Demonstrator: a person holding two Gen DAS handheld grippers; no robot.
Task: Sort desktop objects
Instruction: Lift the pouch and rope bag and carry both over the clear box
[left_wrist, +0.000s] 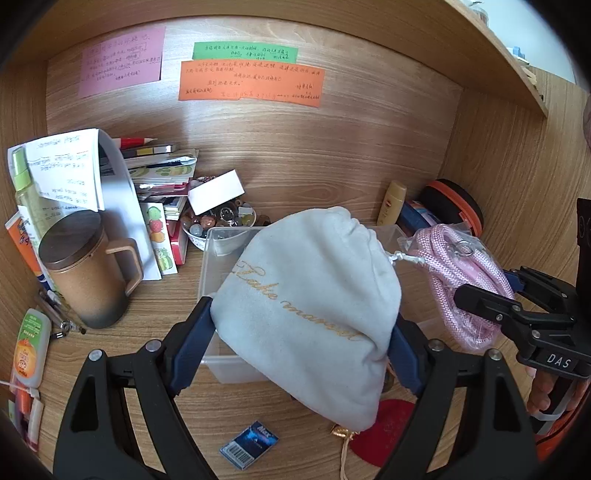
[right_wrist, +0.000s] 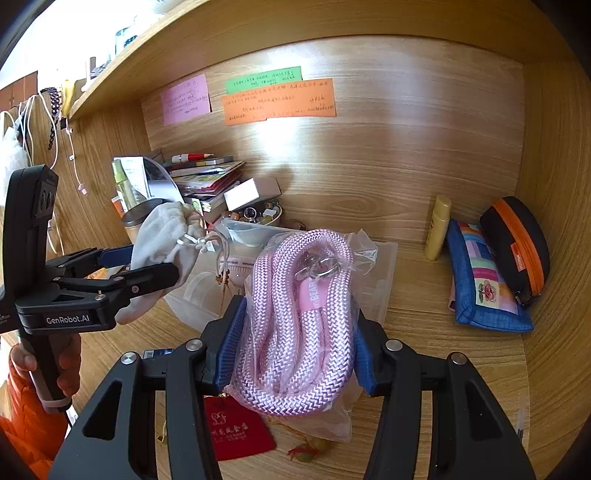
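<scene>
Left claw (left_wrist: 303, 328) clamped on white drawstring pouch (left_wrist: 310, 306), held above clear plastic box (left_wrist: 221, 258) on desk (left_wrist: 166, 306). Right claw (right_wrist: 295, 339) clamped on bagged pink rope (right_wrist: 295, 314), also over that box. Beyond: brown lidded mug (left_wrist: 85, 273), bowl of stones (left_wrist: 221, 221), stacked books (left_wrist: 162, 166) against back panel.

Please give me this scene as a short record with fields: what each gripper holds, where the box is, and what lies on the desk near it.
left gripper: shut on white drawstring pouch
right gripper: shut on pink rope in plastic bag
clear plastic box: on desk, behind both held things
red pouch: flat on desk, below right gripper
small blue box: on desk, near front
brown lidded mug: upright, left of box
</scene>
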